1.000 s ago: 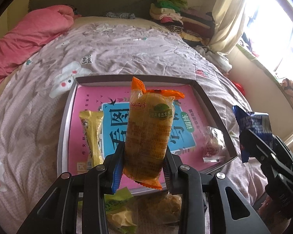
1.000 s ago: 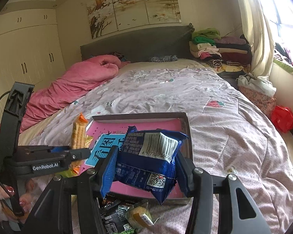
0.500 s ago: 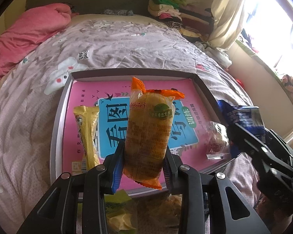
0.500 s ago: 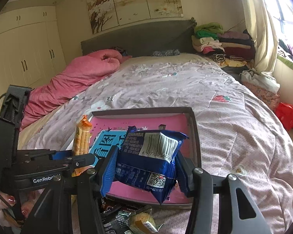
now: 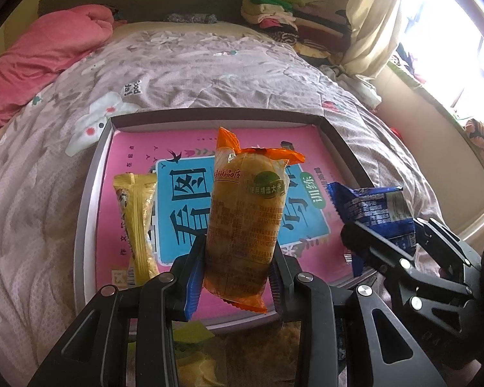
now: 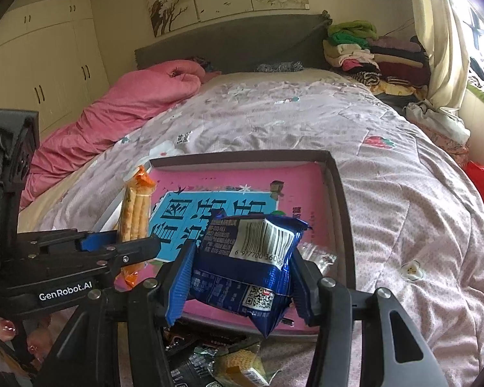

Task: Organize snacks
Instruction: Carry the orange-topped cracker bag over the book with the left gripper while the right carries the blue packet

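Observation:
My left gripper is shut on an orange snack pack, held upright over the near edge of a shallow grey box with a pink and blue book as its floor. My right gripper is shut on a blue snack bag, held over the box's near right part; the bag also shows in the left wrist view. A yellow snack bar lies in the box at its left. A clear wrapped snack lies in the box at the right, partly hidden.
The box lies on a bed with a lilac quilt. Loose snack packs lie on the quilt below the grippers, in front of the box. A pink duvet is at the far left, folded clothes at the far right.
Both grippers have moved forward over the box with their snacks still held. The right gripper with the blue bag has come closer to the left one.

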